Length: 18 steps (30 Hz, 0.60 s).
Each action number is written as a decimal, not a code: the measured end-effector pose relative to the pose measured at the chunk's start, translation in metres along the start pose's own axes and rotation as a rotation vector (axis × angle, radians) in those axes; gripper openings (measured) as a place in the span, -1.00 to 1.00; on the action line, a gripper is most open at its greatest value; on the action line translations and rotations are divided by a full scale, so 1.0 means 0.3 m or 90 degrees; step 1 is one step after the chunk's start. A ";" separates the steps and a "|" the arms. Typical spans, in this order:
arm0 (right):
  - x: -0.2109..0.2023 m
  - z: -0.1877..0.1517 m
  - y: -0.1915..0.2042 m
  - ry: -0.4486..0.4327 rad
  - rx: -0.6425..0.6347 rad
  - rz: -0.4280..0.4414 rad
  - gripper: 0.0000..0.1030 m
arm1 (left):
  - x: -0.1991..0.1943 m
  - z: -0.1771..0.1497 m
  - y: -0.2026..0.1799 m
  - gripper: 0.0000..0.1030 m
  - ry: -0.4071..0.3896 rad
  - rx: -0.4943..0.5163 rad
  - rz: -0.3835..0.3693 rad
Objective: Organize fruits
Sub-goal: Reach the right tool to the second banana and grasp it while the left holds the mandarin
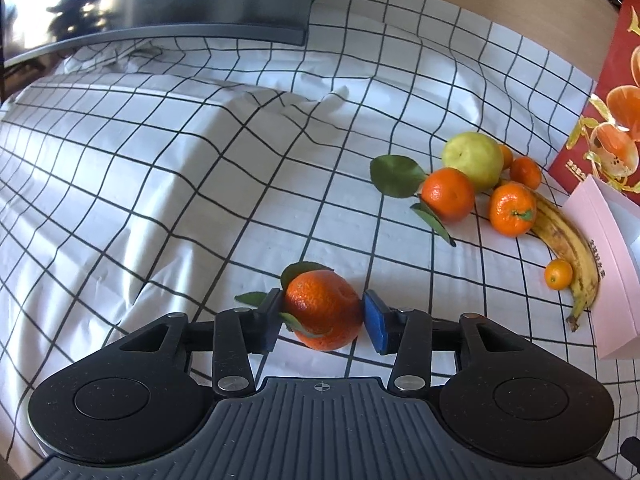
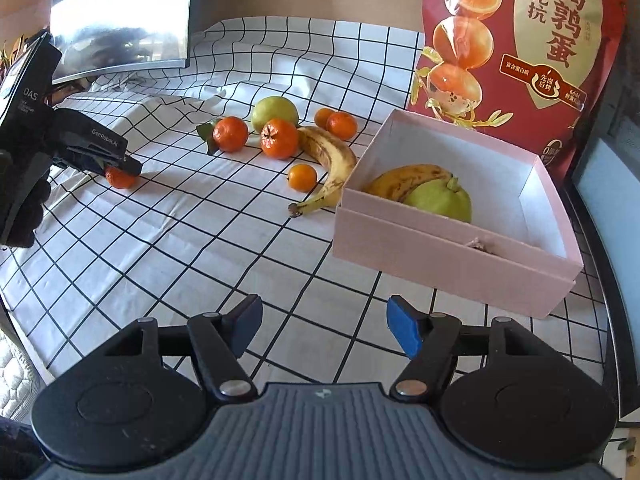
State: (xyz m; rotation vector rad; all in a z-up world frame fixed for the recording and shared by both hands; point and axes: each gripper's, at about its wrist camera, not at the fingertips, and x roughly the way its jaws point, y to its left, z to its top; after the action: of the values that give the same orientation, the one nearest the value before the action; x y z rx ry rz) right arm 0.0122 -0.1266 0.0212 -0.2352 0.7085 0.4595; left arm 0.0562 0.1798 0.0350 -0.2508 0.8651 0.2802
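A leafy tangerine (image 1: 324,308) rests on the checked cloth (image 1: 180,200) between the pads of my left gripper (image 1: 320,320), whose jaws have spread and sit close at both of its sides without squeezing it. The right wrist view shows that gripper (image 2: 120,164) low over the same tangerine (image 2: 120,179). My right gripper (image 2: 324,328) hovers open above bare cloth, with nothing between its fingers. A pink box (image 2: 440,248) holds a banana (image 2: 404,182) and a green fruit (image 2: 440,200). Loose on the cloth lie a banana (image 2: 328,160), a green fruit (image 2: 274,112), several tangerines (image 2: 279,139) and a small orange (image 2: 302,178).
A red snack bag (image 2: 520,40) stands behind the box. A monitor (image 2: 120,20) sits at the back left. The cloth bulges into folds at the left (image 1: 240,128). The table's dark edge (image 2: 600,280) runs just right of the box.
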 end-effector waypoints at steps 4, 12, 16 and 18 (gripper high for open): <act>-0.001 0.000 0.003 -0.001 -0.004 -0.002 0.35 | -0.024 -0.017 -0.012 -0.08 -0.007 -0.003 -0.034; -0.012 0.071 0.001 -0.030 -0.014 0.009 0.35 | -0.084 -0.061 -0.092 -0.08 -0.002 0.029 -0.144; 0.013 0.211 0.002 -0.044 -0.053 0.020 0.35 | -0.093 -0.104 -0.162 -0.08 0.025 0.071 -0.205; 0.058 0.299 -0.004 -0.039 -0.070 0.031 0.35 | -0.096 -0.126 -0.186 -0.08 0.035 0.085 -0.232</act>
State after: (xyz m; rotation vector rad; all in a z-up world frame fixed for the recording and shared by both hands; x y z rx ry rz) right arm 0.0755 -0.0899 0.0759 -0.3065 0.6306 0.5506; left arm 0.0305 0.1113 0.0396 -0.2864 0.8716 -0.1238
